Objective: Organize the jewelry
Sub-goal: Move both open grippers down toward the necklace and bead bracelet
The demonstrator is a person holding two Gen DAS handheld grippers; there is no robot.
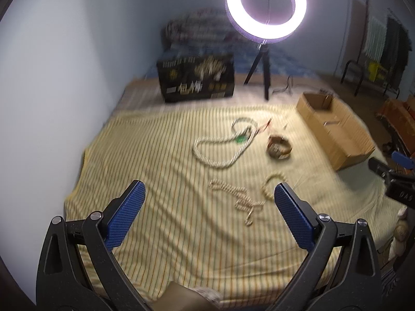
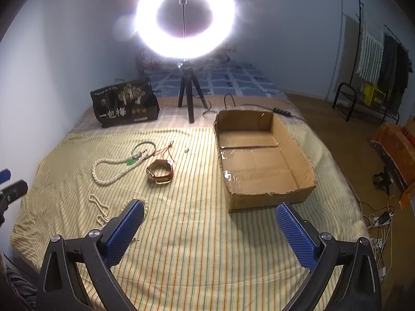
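Jewelry lies on a striped yellow cloth (image 2: 197,207). A long pearl necklace (image 1: 220,153) (image 2: 109,173) with a green tag lies in a loop. A gold watch (image 1: 279,147) (image 2: 159,173) sits to its right. A smaller bead strand (image 1: 238,197) (image 2: 99,208) and a bead bracelet (image 1: 268,185) lie nearer. An open cardboard box (image 2: 262,160) (image 1: 334,129) stands at the right, with no jewelry visible in it. My left gripper (image 1: 209,194) is open above the cloth, near the bead strand. My right gripper (image 2: 209,216) is open, hovering left of the box's near corner.
A ring light on a tripod (image 2: 185,23) (image 1: 265,2) stands at the back. A black printed box (image 2: 124,103) (image 1: 197,77) sits at the back left. A wall runs along the left. Cables and a power strip (image 2: 378,220) lie on the floor at the right.
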